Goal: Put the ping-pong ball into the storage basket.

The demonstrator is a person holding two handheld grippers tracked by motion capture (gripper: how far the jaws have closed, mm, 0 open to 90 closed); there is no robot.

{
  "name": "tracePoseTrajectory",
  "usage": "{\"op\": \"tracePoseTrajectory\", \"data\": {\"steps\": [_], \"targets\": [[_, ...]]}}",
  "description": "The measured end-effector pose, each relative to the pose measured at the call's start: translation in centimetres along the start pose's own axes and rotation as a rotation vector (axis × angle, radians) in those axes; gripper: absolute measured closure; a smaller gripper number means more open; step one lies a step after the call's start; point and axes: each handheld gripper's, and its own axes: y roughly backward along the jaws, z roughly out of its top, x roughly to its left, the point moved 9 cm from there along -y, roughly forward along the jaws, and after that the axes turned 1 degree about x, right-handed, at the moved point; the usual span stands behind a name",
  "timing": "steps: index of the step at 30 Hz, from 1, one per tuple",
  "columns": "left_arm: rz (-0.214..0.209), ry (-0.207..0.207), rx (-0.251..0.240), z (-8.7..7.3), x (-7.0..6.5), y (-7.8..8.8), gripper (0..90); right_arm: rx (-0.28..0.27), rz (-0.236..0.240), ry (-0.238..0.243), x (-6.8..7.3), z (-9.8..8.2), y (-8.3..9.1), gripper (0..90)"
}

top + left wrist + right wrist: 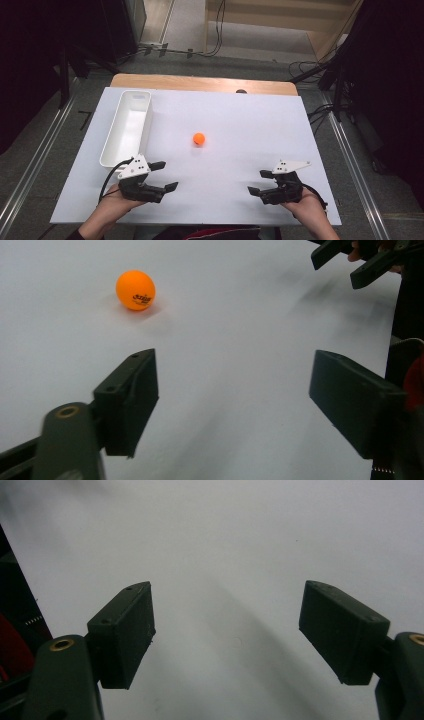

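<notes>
high view: both grippers' fingers apparently wide apart, empty: left gripper (167, 175), right gripper (257, 182)

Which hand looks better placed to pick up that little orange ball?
Probably the left. The left tongs are open, and their camera shows the orange ball ahead. The open right tongs face bare white table.

Place: a lab or recording room is suggested.
Signs: a white-covered bench (250, 125), cables (217, 30) strewn on grey carpet (50, 150), dark stands (340, 75).
</notes>
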Motion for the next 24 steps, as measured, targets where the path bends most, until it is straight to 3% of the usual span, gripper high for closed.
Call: {"op": "tracePoseTrajectory", "data": {"steps": [3, 9, 12, 13, 17, 20, 24], "targets": [[-0.03, 0.017, -0.007, 0.2, -0.3, -0.3, 14.1, -0.001, -0.002, 0.001, -0.1, 0.0, 0.0, 20.7], [-0.026, 0.008, -0.029, 0.9, -0.6, -0.8, 13.4, -0.002, -0.003, 0.003, -0.1, 0.0, 0.0, 20.7], [-0.046, 0.042, -0.034, 1.2, -0.9, -1.1, 13.4, -0.003, -0.008, 0.002, -0.1, 0.0, 0.0, 20.7], [-0.049, 0.051, -0.016, 1.2, -1.0, -1.4, 13.4, -0.003, -0.007, 0.001, -0.1, 0.0, 0.0, 20.7], [-0.046, 0.051, 0.011, 1.4, -1.0, -1.7, 13.4, -0.003, -0.007, -0.004, -0.1, 0.0, 0.1, 20.7], [-0.036, 0.042, -0.007, 1.9, -0.9, -1.9, 13.4, -0.005, -0.007, -0.007, -0.1, 0.0, 0.1, 20.7], [-0.016, 0.04, 0.007, 1.9, -0.5, -2.3, 13.4, -0.008, -0.01, -0.001, -0.2, 0.1, 0.1, 20.7]]}}
